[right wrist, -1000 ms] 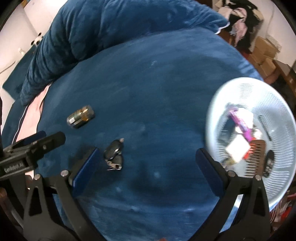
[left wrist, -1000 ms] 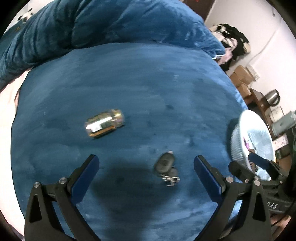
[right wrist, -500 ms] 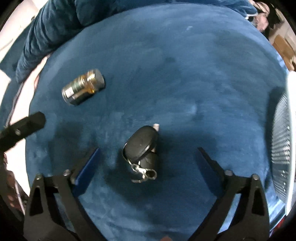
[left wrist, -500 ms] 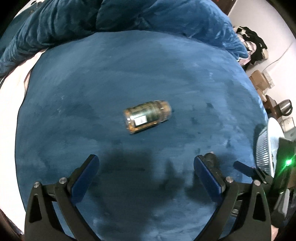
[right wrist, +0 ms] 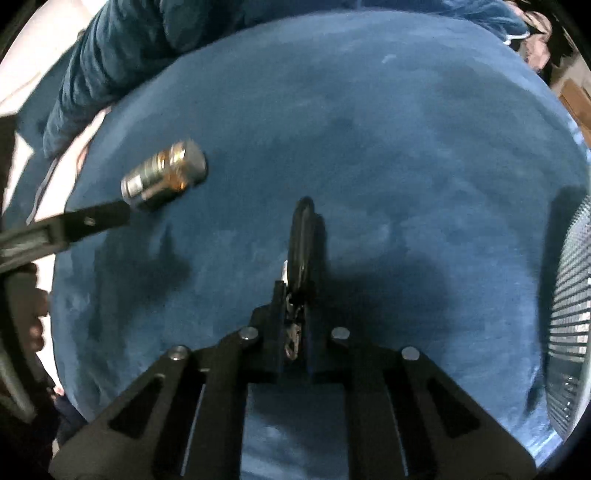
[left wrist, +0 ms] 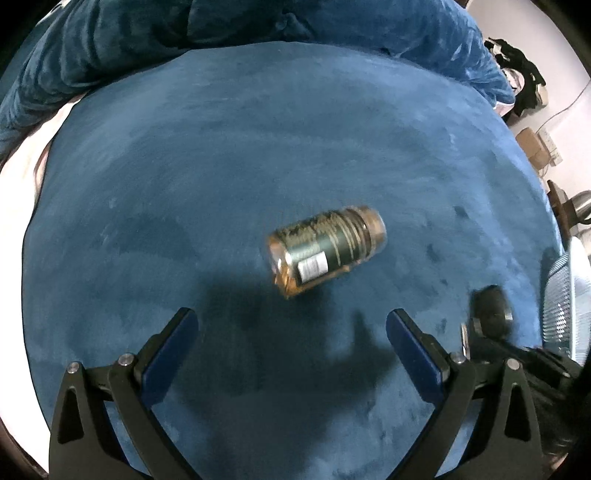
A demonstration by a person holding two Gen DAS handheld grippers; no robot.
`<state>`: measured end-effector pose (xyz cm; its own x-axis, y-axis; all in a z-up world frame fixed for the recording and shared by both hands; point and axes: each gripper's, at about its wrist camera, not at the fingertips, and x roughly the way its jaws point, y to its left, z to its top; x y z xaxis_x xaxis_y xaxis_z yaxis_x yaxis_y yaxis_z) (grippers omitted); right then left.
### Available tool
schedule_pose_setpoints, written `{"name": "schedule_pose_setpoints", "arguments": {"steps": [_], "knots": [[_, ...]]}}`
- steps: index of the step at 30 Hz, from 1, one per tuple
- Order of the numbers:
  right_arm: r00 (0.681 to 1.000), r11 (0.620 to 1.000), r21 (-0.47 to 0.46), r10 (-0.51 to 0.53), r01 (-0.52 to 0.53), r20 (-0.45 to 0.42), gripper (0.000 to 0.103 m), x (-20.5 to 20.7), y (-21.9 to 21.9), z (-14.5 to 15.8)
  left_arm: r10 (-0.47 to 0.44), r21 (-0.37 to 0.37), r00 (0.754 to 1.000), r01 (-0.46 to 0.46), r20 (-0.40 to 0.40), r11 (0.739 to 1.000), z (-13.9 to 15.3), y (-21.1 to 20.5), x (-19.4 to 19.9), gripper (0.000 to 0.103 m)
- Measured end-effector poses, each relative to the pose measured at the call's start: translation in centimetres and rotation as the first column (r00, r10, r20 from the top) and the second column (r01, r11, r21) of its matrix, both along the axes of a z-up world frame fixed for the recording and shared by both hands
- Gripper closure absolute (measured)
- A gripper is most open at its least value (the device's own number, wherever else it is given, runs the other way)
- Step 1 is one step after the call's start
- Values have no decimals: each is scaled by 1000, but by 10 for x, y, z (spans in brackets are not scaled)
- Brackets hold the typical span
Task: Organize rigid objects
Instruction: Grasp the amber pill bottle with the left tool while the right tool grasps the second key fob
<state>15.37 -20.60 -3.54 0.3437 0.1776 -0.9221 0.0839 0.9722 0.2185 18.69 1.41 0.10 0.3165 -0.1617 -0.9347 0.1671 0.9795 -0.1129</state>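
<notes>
A small amber bottle (left wrist: 327, 254) with a dark green label lies on its side on the blue velvet bed cover (left wrist: 258, 129). My left gripper (left wrist: 290, 317) hovers just in front of it, open, with nothing between its blue pads. In the right wrist view the same bottle (right wrist: 166, 181) lies at the left, with a left finger (right wrist: 92, 221) beside it. My right gripper (right wrist: 293, 295) is shut on a black key fob (right wrist: 303, 236), which stands on edge between the fingers, its key ring pinched in the jaws. The left wrist view shows the key fob (left wrist: 489, 310) at the right.
A white mesh basket (right wrist: 572, 295) stands at the right edge of the bed, also seen as the basket (left wrist: 557, 295) in the left view. A crumpled blue duvet (left wrist: 221, 29) is heaped at the far side. Boxes and clothes lie beyond the bed on the right.
The right gripper dropped onto the key fob and shut on it, turning it on edge. The left gripper moved left and down, bringing the bottle to the middle of its view.
</notes>
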Motion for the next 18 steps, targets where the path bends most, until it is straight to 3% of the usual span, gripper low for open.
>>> {"name": "schedule_pose_setpoints", "arguments": {"steps": [5, 12, 18], "knots": [[1000, 999, 36, -15, 15, 0, 94, -8, -13, -1, -61, 24, 998, 61, -4, 998, -10, -20, 24, 4], [999, 996, 83, -21, 23, -31, 94, -7, -11, -13, -136, 148, 988, 145, -68, 978, -34, -38, 44, 27], [1000, 996, 91, -23, 25, -21, 94, -7, -14, -12, -107, 102, 993, 112, -56, 988, -25, -27, 31, 29]]}}
